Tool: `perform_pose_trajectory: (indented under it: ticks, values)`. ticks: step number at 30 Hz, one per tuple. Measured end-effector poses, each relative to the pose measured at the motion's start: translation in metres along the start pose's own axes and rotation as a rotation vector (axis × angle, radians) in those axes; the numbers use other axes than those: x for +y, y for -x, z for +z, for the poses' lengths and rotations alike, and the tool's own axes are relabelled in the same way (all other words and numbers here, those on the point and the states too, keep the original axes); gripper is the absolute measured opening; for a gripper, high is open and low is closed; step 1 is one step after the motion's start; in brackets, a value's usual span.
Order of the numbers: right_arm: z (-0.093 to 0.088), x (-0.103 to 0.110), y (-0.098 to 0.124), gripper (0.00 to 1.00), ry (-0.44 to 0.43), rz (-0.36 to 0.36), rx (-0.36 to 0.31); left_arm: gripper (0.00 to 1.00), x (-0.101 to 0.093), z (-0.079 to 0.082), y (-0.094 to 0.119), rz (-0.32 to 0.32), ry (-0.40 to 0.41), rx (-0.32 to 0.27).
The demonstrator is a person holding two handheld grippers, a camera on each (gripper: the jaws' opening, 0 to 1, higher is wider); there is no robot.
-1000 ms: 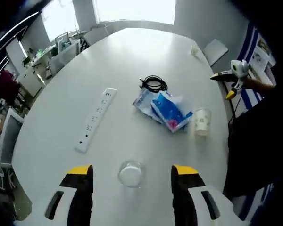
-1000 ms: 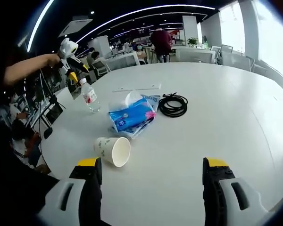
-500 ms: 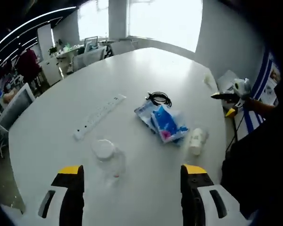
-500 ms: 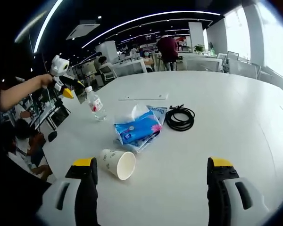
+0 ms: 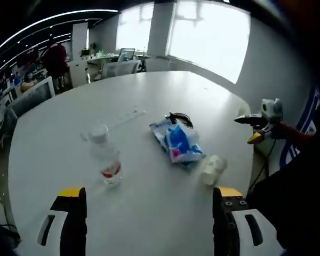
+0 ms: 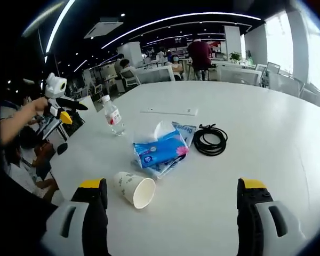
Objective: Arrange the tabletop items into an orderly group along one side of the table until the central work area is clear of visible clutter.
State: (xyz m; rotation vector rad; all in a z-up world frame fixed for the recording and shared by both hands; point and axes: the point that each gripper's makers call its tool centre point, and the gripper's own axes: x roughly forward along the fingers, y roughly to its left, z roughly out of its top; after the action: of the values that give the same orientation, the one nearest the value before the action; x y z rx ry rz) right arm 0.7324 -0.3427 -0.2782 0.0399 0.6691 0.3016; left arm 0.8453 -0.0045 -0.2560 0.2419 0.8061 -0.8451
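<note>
- Left gripper (image 5: 149,205) & right gripper (image 6: 170,198): jaws apart, empty, above desk (image 6: 266,128).
- Tipped paper cup (image 6: 134,189) nearest; tissue pack (image 6: 159,151), cable coil (image 6: 210,140) beyond.
- Water bottle (image 6: 113,114) upright, far left, nr power strip (image 6: 168,111).

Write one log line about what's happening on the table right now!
left gripper: open, empty | right gripper: open, empty | paper cup: on its side | water bottle: upright | tissue pack, cable coil: mid-table

Left hand-held gripper (image 5: 149,226): has drawn back and tipped up from looking down on the table (image 5: 53,128); jaws wide apart as before.
Right hand-held gripper (image 6: 173,213): has eased back slightly.
Bottle (image 5: 105,160): formerly seen cap-on between the left jaws, now side-on and upright.
</note>
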Motion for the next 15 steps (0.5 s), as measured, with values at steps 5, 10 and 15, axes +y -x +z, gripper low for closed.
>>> perform_pose_trajectory:
  ticks: [5, 10, 15]
  values:
    - [-0.001, 0.000, -0.003, 0.99, 0.011, 0.010, 0.028, 0.99, -0.021, -0.024, 0.001, -0.010, 0.038, -0.004]
    - [-0.002, -0.005, -0.003, 0.99, 0.019, 0.012, 0.053, 1.00, -0.036, -0.039, 0.006, -0.001, 0.095, 0.009]
    - [-0.002, -0.007, -0.002, 0.98, 0.011, 0.005, 0.063, 1.00, -0.045, -0.063, 0.008, 0.024, 0.152, 0.068]
